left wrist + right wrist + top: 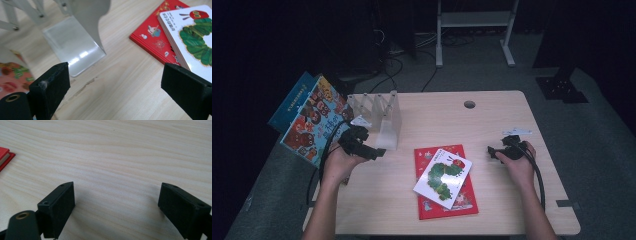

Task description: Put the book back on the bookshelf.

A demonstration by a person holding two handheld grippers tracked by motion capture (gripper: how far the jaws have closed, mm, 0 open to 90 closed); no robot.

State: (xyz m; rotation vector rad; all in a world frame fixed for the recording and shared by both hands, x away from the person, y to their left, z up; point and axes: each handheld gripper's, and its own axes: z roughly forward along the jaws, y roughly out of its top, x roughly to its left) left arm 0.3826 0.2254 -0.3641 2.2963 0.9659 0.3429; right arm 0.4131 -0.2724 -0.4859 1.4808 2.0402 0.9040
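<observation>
A white caterpillar board book lies slanted on top of a red book in the middle of the wooden table. My left gripper hovers low at the left, just in front of a clear folding book rack, its jaws wide open and empty. In the left gripper view the gripper faces the rack's end plate, with the red book and the caterpillar book to the right. My right gripper rests right of the books, open and empty over bare wood.
A colourful picture book and a blue book lean at the table's left edge, behind the rack. A cable hole sits near the far edge. Cables and a metal stand are on the floor beyond.
</observation>
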